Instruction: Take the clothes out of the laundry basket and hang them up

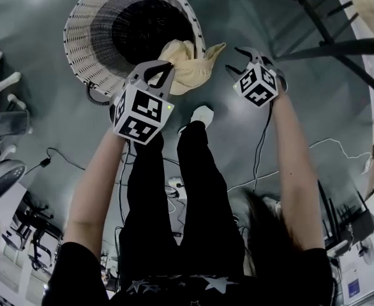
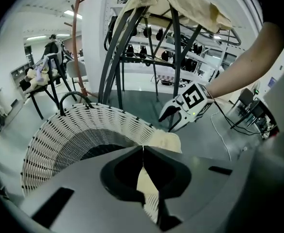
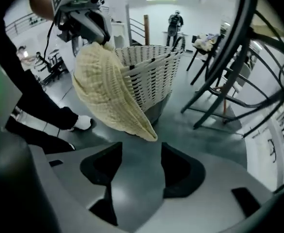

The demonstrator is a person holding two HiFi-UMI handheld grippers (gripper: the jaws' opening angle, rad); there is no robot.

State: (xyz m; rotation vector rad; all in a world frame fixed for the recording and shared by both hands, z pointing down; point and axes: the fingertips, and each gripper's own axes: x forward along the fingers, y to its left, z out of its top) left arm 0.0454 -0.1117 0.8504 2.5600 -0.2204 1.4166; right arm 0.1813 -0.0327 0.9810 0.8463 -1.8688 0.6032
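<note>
A cream knitted cloth (image 1: 188, 64) hangs over the rim of the white wicker laundry basket (image 1: 91, 37). My left gripper (image 1: 161, 74) is shut on its upper edge; in the left gripper view the cloth (image 2: 146, 181) shows pinched between the closed jaws. In the right gripper view the cloth (image 3: 108, 91) hangs down from the left gripper (image 3: 84, 21) in front of the basket (image 3: 154, 67). My right gripper (image 1: 237, 61) is to the right of the cloth, open, with nothing between its jaws. Its tips are just short of the cloth's lowest corner (image 3: 149, 132).
A dark metal drying rack (image 1: 330, 43) stands to the right of the basket, with another cream cloth (image 2: 181, 4) draped over its top. The person's legs and white shoe (image 1: 201, 113) are just below the grippers. Cables (image 1: 340, 146) trail across the grey floor.
</note>
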